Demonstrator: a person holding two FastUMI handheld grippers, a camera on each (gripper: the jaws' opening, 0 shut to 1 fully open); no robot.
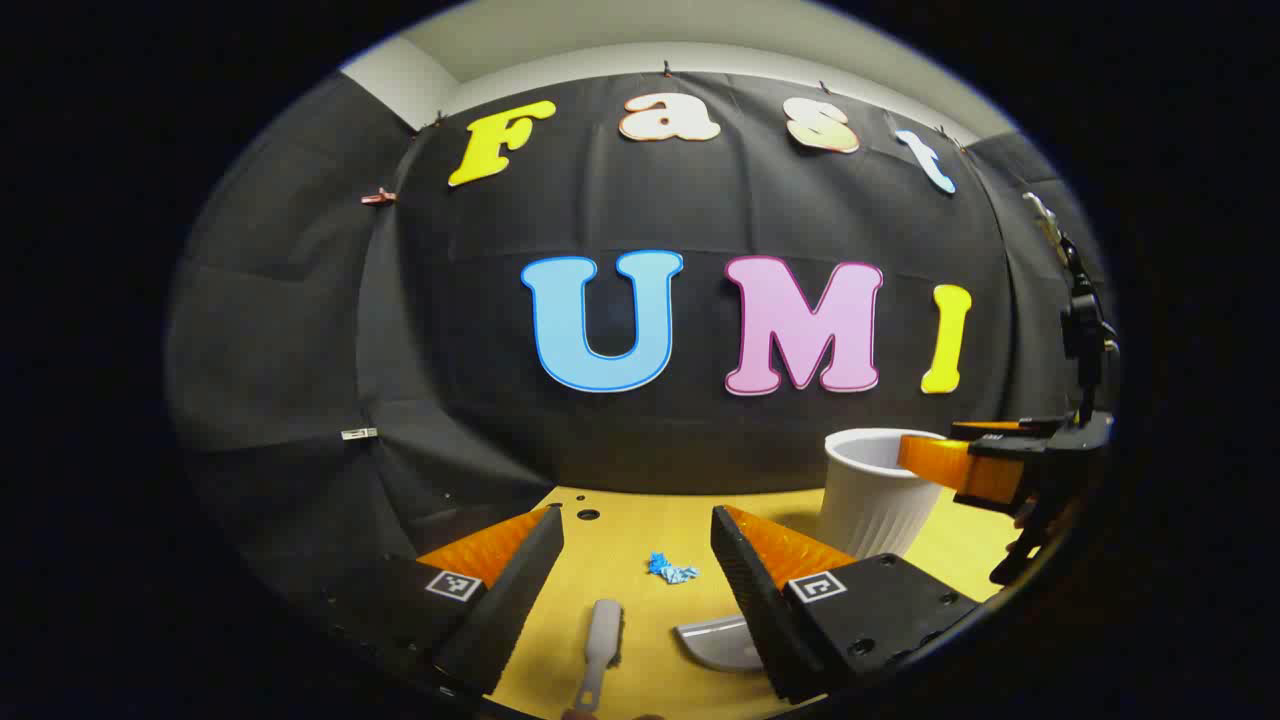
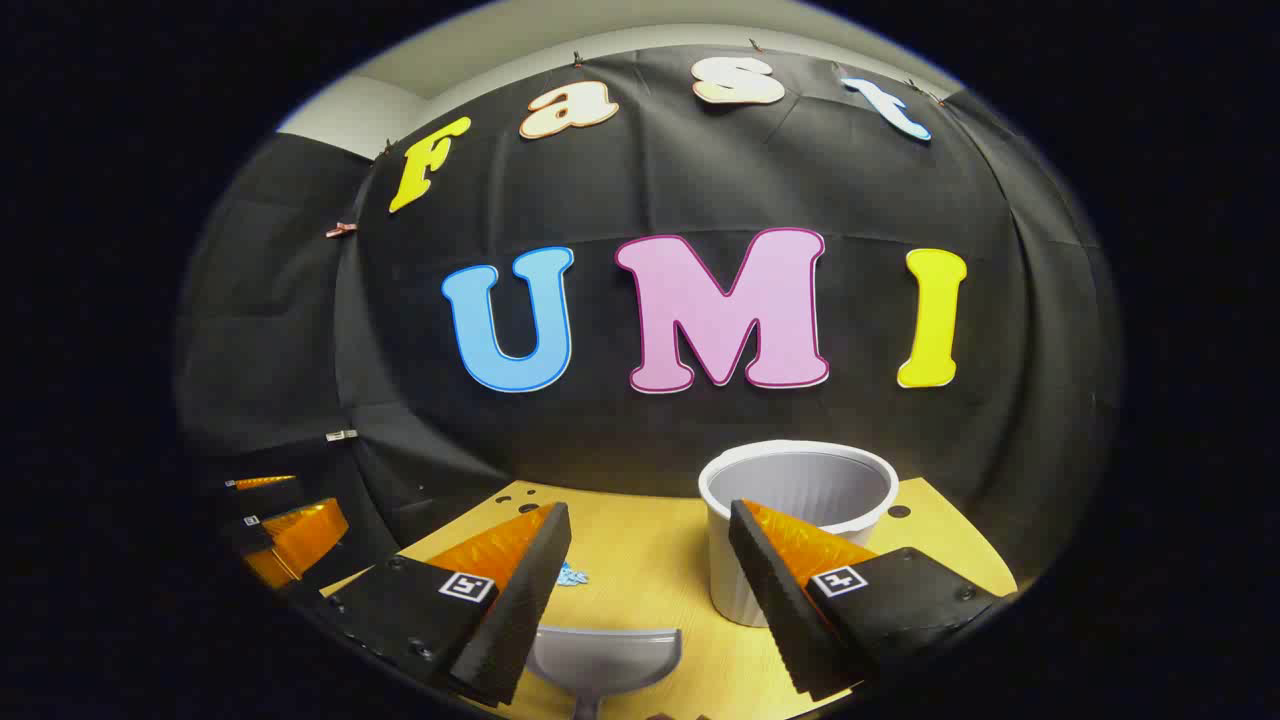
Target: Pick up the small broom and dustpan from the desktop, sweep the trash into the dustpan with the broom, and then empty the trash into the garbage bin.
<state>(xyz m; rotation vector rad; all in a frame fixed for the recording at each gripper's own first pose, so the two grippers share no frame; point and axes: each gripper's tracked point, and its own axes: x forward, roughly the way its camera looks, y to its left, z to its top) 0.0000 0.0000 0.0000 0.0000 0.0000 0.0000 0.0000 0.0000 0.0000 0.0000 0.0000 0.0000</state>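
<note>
In the left gripper view, a small grey broom [image 1: 600, 650] lies on the yellow desktop [image 1: 650, 520] between the fingers of my open left gripper [image 1: 640, 590], which hovers above it. Blue paper scraps [image 1: 671, 570] lie just beyond the broom. A grey dustpan [image 1: 722, 643] rests to their right, partly hidden by the right finger. In the right gripper view, my right gripper [image 2: 650, 590] hangs open above the dustpan [image 2: 604, 660], and the blue scraps [image 2: 573, 575] peek past its left finger. The white ribbed garbage bin [image 2: 800, 500] stands behind the right finger.
The white bin [image 1: 872, 490] stands at the desk's right in the left gripper view, with the other gripper [image 1: 1000, 465] beside its rim. The left gripper [image 2: 290, 530] shows at the far left of the right gripper view. Small holes [image 1: 587, 514] dot the desktop's back edge.
</note>
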